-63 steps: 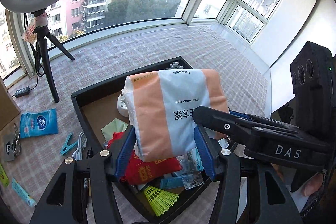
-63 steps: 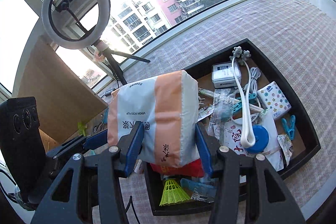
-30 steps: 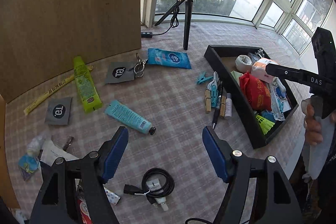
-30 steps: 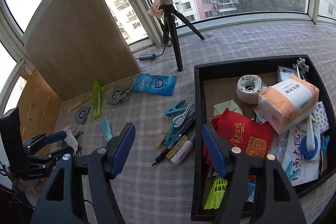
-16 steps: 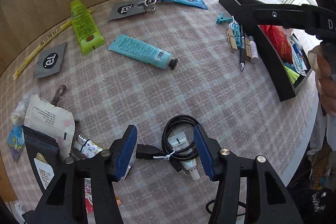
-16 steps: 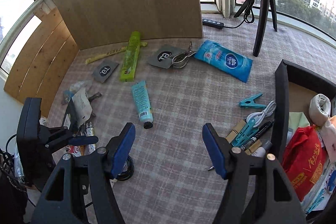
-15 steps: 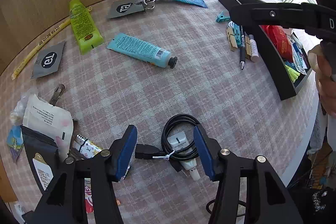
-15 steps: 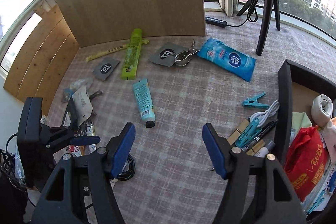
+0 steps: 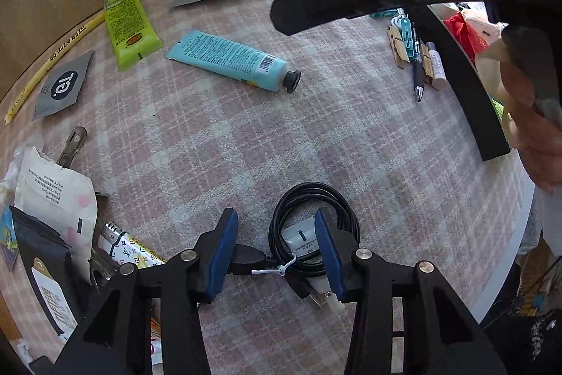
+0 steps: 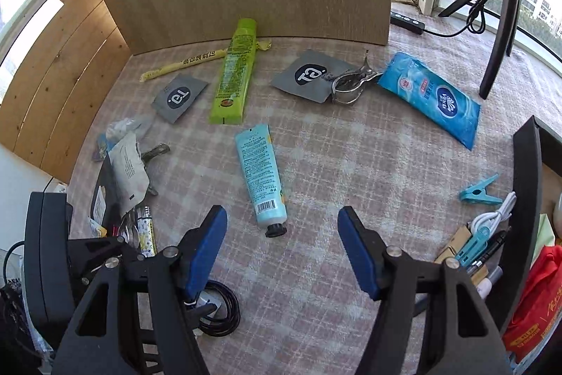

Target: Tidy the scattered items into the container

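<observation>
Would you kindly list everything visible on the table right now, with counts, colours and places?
Coiled cable: 1, black, between the closing left jaws, lying on a white sachet.
Cream tube: 1, light blue, mid-table.
Green tube: 1, lime, by the wooden board.
Grey sachets: 2, near the green tube.
Wipes pack: 1, blue, far right.
Metal clip: 1, silver, beside the wipes.
Clothes peg: 1, teal, near the tray.
Tray: 1, black, right edge.
Left gripper: blue pads, not yet pressing.
Right gripper: open, empty.
</observation>
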